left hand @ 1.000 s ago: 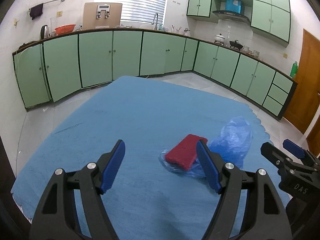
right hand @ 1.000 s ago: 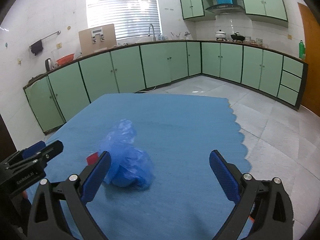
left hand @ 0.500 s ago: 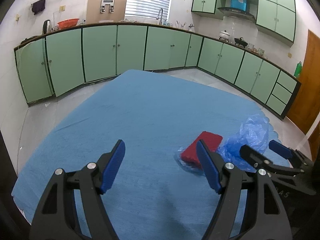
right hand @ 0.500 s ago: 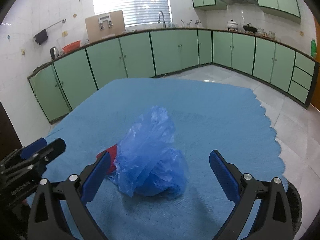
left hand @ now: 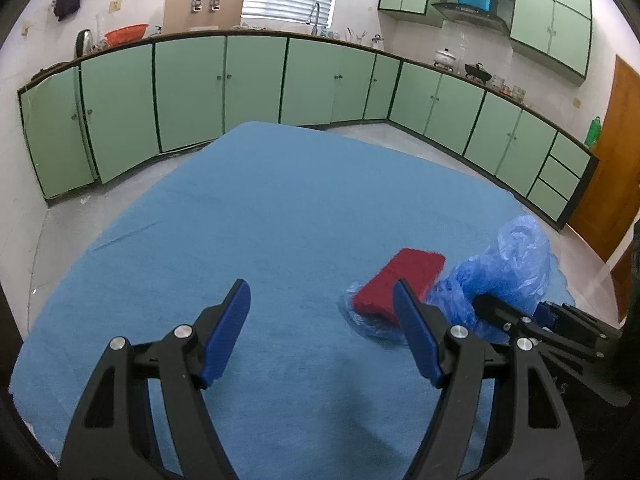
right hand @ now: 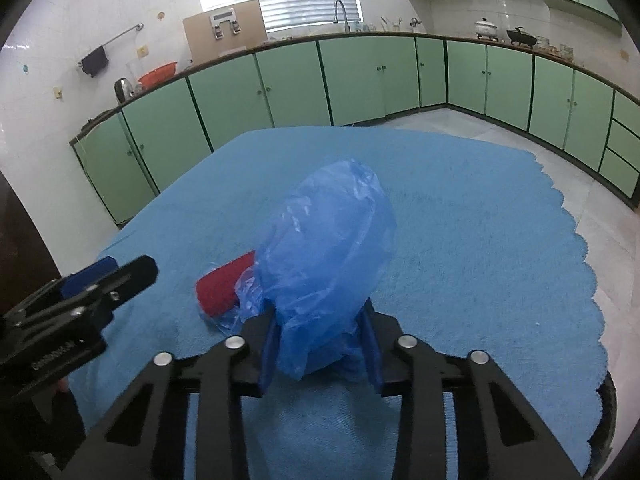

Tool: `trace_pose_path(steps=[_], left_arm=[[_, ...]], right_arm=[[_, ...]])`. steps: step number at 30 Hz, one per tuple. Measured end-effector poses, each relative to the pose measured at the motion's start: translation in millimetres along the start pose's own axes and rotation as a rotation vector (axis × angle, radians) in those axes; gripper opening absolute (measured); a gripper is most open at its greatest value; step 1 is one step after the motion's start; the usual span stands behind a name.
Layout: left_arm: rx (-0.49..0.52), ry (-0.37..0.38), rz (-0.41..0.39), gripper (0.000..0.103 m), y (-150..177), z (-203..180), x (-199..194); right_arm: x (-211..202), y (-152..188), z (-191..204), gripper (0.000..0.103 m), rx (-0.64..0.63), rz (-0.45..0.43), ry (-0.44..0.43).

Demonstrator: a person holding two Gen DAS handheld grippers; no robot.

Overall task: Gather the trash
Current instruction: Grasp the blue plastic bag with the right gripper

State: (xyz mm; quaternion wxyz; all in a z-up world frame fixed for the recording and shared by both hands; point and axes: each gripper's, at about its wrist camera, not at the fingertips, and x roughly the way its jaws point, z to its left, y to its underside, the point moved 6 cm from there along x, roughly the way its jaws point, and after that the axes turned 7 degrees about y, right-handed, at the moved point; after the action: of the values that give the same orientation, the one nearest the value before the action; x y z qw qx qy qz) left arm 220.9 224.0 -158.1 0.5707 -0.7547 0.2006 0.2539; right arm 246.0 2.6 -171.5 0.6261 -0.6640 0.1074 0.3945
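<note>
Cloth [right hand: 480, 240] lies bare around bag [right hand: 328, 240].

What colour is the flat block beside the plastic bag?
Red block, seen best in the left wrist view.

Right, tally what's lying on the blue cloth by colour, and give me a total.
Blue: 1, the plastic bag, with the right gripper shut on its near end.
Red: 1, the flat pad lying on the bag's edge.
Total: 2.
</note>
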Motion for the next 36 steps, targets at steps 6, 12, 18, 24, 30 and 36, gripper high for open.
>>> trace_pose_path(steps=[6,12,18,24,30,36], left_arm=[[0.016,0.053,0.039,0.073,0.8,-12.4,14.4],[0.039,0.114,0.077,0.075,4.6,-38.5,28.8],[0.056,0.145,0.102,0.075,9.5,-62.3,40.5],[0.078,0.182,0.103,0.075,11.6,-87.7,44.2],[0.085,0.205,0.127,0.075,17.8,-106.8,54.0],[0.085,0.218,0.137,0.076,13.8,-122.9,67.3]], right_arm=[[-9.3,-3.5,-21.2,0.033,-0.015,-0.019,0.075],[-13.8,-5.1,-52.2,0.033,0.02,-0.017,0.154],[-29.7,-10.2,-77.3,0.033,0.058,-0.055,0.159],[-34.2,-6.0,-81.2,0.033,0.026,-0.044,0.111],[-30.0,-3.2,-86.9,0.033,0.05,-0.031,0.102],[-28.7,-0.8,-95.0,0.033,0.063,-0.03,0.089]])
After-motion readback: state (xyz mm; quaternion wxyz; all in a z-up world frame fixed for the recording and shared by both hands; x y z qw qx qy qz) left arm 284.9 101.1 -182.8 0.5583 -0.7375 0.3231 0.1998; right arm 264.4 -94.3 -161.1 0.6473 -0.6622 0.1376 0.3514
